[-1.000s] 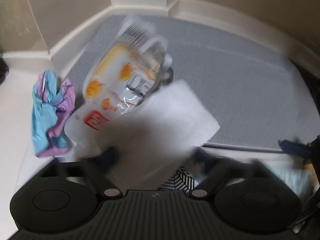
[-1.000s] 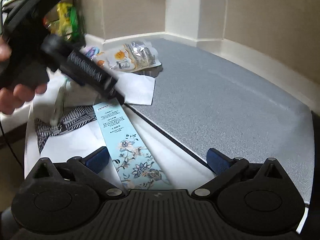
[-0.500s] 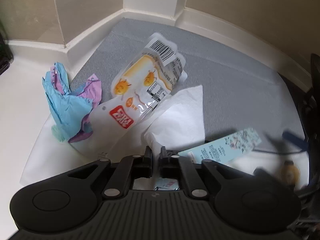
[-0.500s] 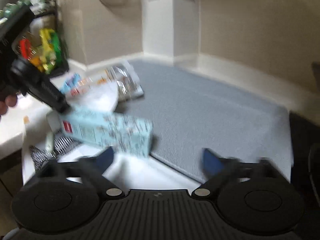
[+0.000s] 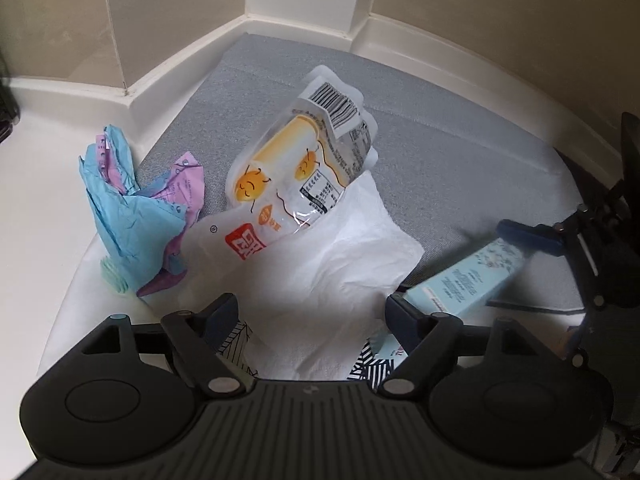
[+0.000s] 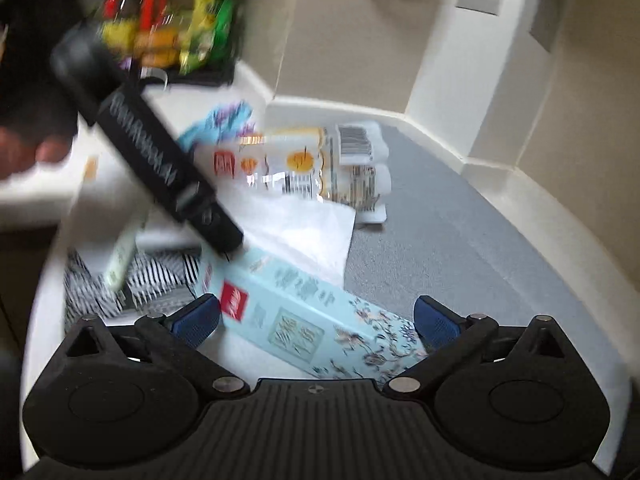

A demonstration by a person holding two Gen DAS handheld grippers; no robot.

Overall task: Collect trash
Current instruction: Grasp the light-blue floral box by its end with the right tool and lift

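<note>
My left gripper (image 5: 314, 316) hovers over a crumpled white tissue (image 5: 332, 264); its jaws are opening, and the tissue lies between them unpressed. Behind the tissue lean a clear snack wrapper (image 5: 296, 168) with yellow print and a crumpled blue and purple wrapper (image 5: 132, 208). A light blue floral box (image 6: 304, 312) lies slanted between the fingers of my right gripper (image 6: 316, 320), whose jaws are opening wide, with no pad pressing on the box. The left wrist view shows that box (image 5: 468, 280) at the right. The left gripper (image 6: 224, 236) reaches in from the upper left.
A grey mat (image 5: 440, 160) runs into the wall corner on the white counter (image 5: 36, 200). A black-and-white striped sheet (image 6: 160, 280) and a pale tube (image 6: 124, 252) lie near the front. A rack of colourful packets (image 6: 176, 28) stands behind a person's hand (image 6: 24, 152).
The left gripper was shut half a second ago and now stands open over the tissue. The blue box has swung round and now lies between the right fingers. The right gripper has rolled.
</note>
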